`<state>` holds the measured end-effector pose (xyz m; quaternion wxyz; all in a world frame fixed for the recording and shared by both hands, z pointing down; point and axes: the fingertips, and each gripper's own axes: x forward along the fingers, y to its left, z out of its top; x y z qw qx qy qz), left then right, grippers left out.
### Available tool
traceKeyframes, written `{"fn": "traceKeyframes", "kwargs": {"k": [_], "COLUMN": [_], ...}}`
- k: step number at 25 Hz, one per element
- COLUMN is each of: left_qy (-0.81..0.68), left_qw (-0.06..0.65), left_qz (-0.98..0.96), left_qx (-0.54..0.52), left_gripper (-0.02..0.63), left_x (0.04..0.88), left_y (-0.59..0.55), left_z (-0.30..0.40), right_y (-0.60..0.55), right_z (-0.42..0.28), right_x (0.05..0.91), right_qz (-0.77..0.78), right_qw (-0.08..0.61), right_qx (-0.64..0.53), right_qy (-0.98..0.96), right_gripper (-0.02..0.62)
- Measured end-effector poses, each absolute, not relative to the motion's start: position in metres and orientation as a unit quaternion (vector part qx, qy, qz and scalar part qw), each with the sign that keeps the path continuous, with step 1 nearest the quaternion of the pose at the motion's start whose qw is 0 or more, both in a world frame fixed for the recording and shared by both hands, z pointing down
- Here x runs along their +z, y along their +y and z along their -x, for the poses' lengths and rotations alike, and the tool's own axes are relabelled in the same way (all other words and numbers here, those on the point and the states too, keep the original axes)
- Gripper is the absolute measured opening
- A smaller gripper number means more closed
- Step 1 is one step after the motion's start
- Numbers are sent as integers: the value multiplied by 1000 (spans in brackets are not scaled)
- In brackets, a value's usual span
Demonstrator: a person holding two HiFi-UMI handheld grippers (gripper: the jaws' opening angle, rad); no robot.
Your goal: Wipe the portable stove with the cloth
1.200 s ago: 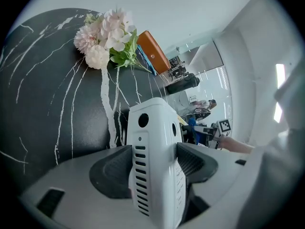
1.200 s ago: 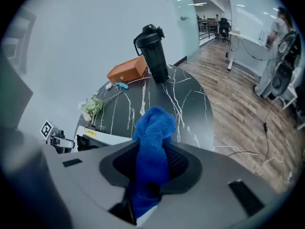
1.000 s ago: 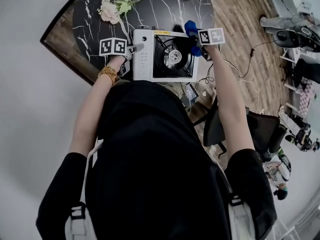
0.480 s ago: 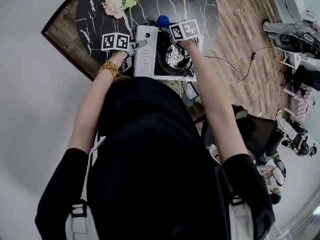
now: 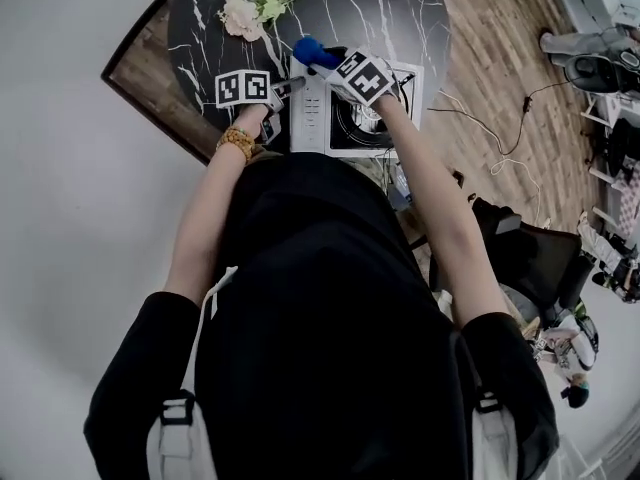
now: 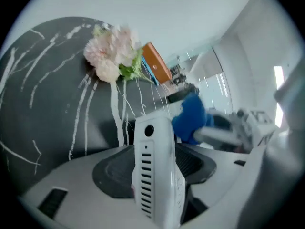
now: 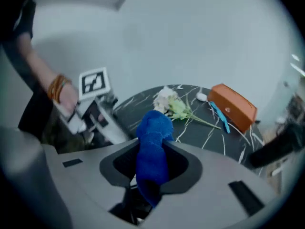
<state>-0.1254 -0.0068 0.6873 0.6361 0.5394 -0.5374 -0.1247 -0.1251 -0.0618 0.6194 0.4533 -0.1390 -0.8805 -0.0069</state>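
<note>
We swept the cloth [image 7: 152, 151], pinched in our right fingers [image 7: 209, 175], left across the stove [image 5: 310, 128]. Our left fingers [image 6: 109, 175] are closing on its end, so wiping goes on.

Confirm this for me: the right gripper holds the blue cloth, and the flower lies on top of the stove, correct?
One thing is wrong. The right gripper does hold the blue cloth, but the flower lies on the table, apart from the stove, not on top of it. The head view shows this.
</note>
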Motion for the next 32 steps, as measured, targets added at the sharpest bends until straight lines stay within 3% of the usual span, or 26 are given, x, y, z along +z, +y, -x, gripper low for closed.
{"fn": "traceKeyframes", "kwargs": {"k": [3, 5, 9, 18, 26, 32], "left_qy": [-578, -588, -587, -561, -546, -534], "left_qw": [619, 611, 607, 625, 638, 637], "left_qz": [-462, -458, -501, -525, -531, -551], "left_qx": [-264, -268, -189, -138, -115, -79], "left_gripper": [242, 241, 241, 241, 236, 236], "left_x": [669, 664, 665, 675, 684, 683], "left_y": [5, 9, 3, -3, 8, 10], "left_z": [178, 191, 176, 146, 124, 117], "right_y": [-26, -12, 2, 85, 124, 16], "right_z": [114, 112, 105, 41, 6, 66], "right_x": [648, 655, 649, 645, 637, 585], "right_qz": [216, 231, 241, 342, 422, 308], "right_qw": [508, 525, 536, 527, 553, 462], "right_qx": [-154, -185, -135, -108, 104, 131], "right_qy": [-819, -798, -798, -770, -711, -821], "right_gripper": [98, 98, 98, 98, 98, 101]}}
